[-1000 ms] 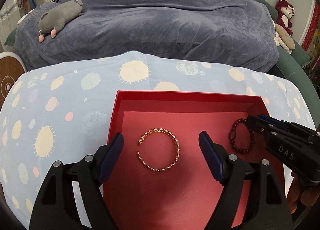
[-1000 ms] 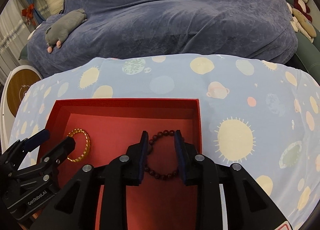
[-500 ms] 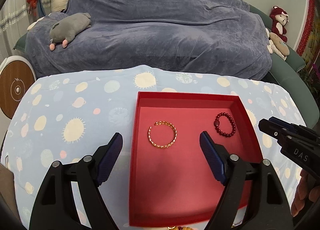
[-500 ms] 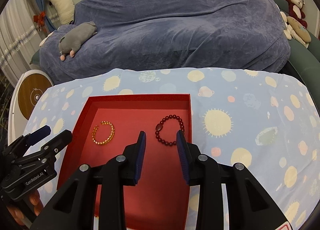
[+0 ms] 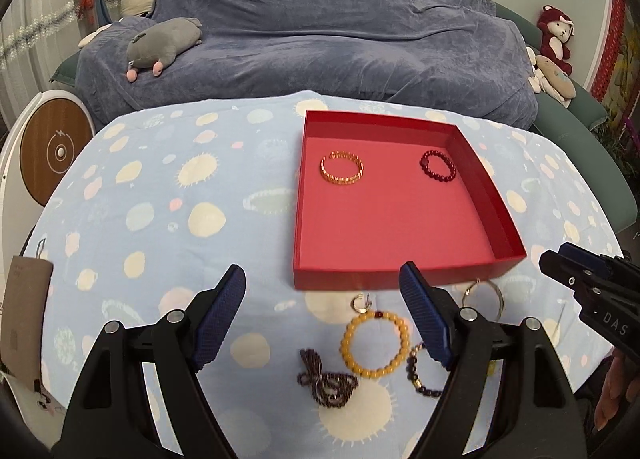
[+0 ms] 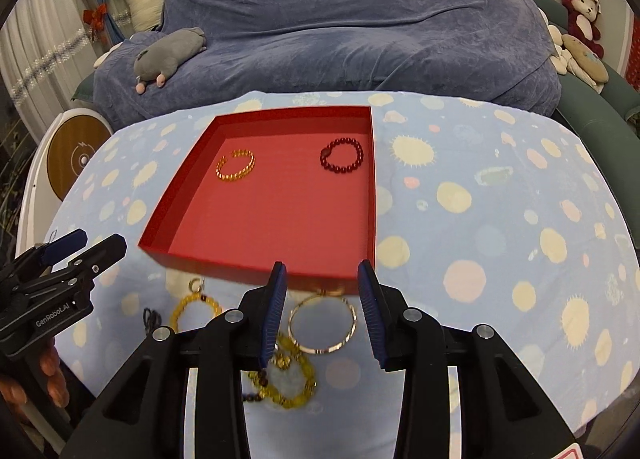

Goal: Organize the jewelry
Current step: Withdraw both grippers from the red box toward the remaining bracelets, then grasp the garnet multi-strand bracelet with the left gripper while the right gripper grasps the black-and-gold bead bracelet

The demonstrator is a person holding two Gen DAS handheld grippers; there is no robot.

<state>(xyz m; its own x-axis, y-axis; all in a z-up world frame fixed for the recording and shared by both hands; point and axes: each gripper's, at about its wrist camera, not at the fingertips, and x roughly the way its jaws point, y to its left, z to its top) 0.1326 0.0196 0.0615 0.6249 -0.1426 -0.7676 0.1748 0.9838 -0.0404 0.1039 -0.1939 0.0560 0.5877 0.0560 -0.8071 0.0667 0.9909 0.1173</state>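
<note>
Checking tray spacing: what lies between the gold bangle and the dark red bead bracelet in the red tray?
Nothing: between the gold bangle and the dark red bead bracelet only bare floor of the red tray shows, in both wrist views.

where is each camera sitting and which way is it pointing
Left wrist: on the left tool, open, angled down at the loose bracelets before the red tray; the right tool at right.
Right wrist: on the right tool, open, its jaws just opening, over a metal bangle; the left tool and fingertips at left.
Both share the tray, gold bracelet and dark red bracelet.
</note>
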